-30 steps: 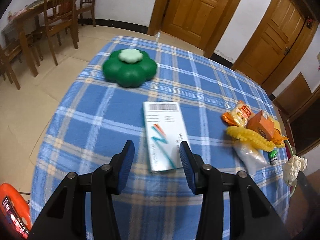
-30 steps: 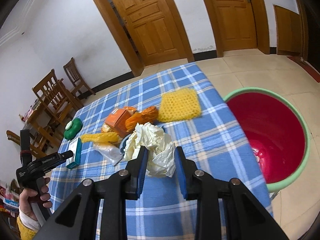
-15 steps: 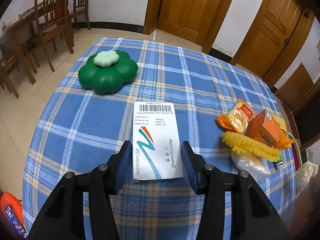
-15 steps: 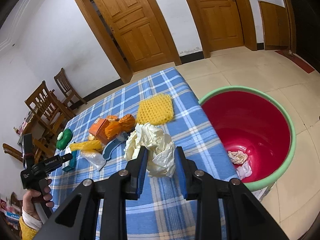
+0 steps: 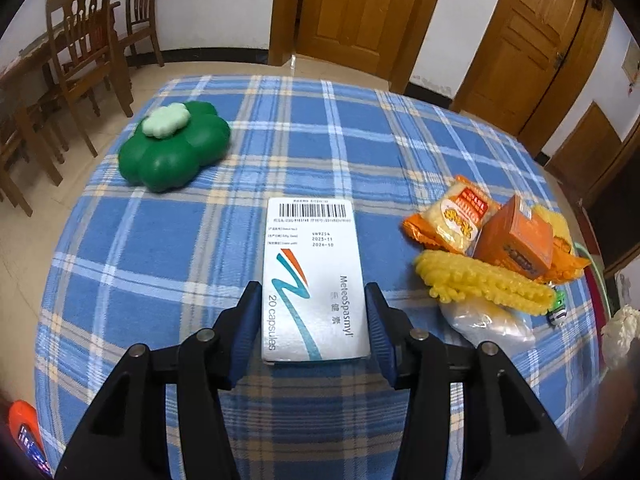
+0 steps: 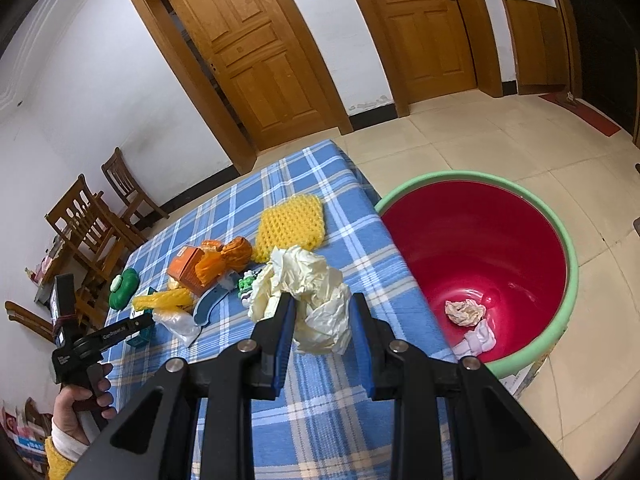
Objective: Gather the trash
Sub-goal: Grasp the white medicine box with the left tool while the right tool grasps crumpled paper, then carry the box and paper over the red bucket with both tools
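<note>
Left gripper — jaws apart, straddling the near end of the capsule box lying flat on the plaid tablecloth. Right gripper — clamped on crumpled paper above the cloth, red bin just beside.

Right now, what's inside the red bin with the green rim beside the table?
Inside the red bin with the green rim lie a crumpled tan paper wad and a white wad below it. The near wall hides part of the bottom.

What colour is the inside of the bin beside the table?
Red inside, with a pale green rim: the bin shows best in the right wrist view.
</note>
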